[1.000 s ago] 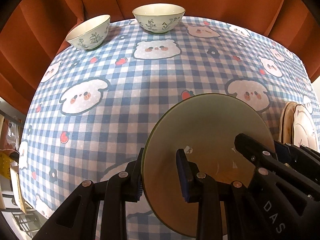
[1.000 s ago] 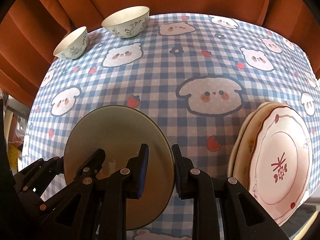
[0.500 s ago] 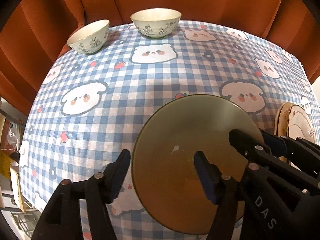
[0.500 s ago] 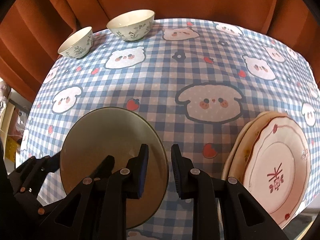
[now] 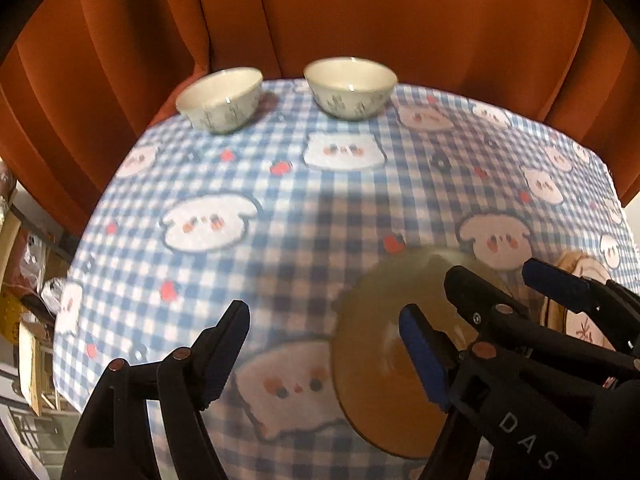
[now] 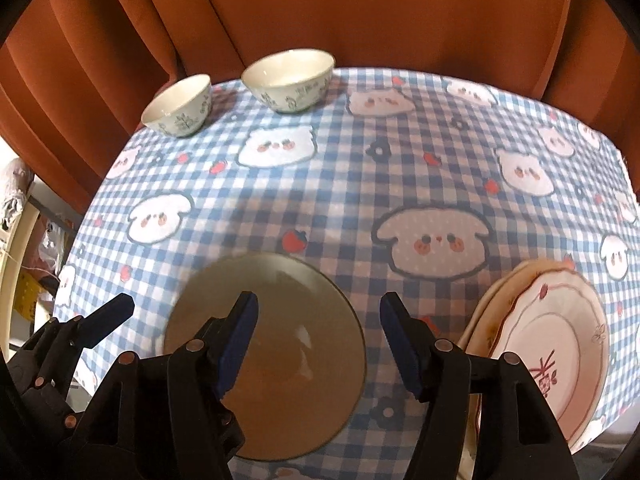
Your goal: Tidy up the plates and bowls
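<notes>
An olive-brown plate (image 6: 296, 316) lies flat on the checked tablecloth (image 6: 340, 184) near the front edge. My right gripper (image 6: 320, 308) hangs above its right rim, jaws opening, with no pad touching it. My left gripper (image 5: 324, 320) hovers over the plate's (image 5: 372, 344) left rim, jaws also opening and clear of it. Each gripper shows at the side of the other's view. A stack of cream plates (image 6: 552, 344) with a red motif sits to the right. Two white bowls with green sprigs, the left one (image 6: 180, 108) and the right one (image 6: 288, 80), stand at the far edge.
Rust-orange curtains (image 6: 360, 12) hang right behind the table. The cloth drops off at the left edge, with shelving and clutter (image 5: 28, 280) below. The plate stack (image 5: 576, 326) peeks out behind the right gripper's fingers in the left wrist view.
Both grippers were shut on the olive plate's rims; the left opened first, then the right. Both have lifted away, and the plate now rests on the cloth.
</notes>
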`<state>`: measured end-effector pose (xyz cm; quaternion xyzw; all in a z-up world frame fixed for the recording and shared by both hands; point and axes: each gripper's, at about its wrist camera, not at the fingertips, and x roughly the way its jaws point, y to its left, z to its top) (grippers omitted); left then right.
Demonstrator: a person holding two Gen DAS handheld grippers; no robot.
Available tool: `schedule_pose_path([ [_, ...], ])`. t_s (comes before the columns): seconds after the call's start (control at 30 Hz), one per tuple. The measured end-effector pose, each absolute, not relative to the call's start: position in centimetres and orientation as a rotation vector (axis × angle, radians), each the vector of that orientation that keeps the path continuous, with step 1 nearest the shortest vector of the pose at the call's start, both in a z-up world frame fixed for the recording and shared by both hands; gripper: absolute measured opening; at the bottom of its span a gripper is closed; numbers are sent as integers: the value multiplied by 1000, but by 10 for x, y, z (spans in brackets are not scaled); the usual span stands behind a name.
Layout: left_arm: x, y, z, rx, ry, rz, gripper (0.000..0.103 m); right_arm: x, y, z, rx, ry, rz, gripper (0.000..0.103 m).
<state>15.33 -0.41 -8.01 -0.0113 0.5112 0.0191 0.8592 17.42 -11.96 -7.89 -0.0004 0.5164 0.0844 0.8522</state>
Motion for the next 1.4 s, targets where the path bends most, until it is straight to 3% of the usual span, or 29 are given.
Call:
schedule_pose_path([
  [0.83,295,159,-69,34,1026,11,79,298,45,-64,58,1031,62,67],
  [1.4,398,185,-83,83,998,-16,78,396,81,-77,128,994,-9,67],
])
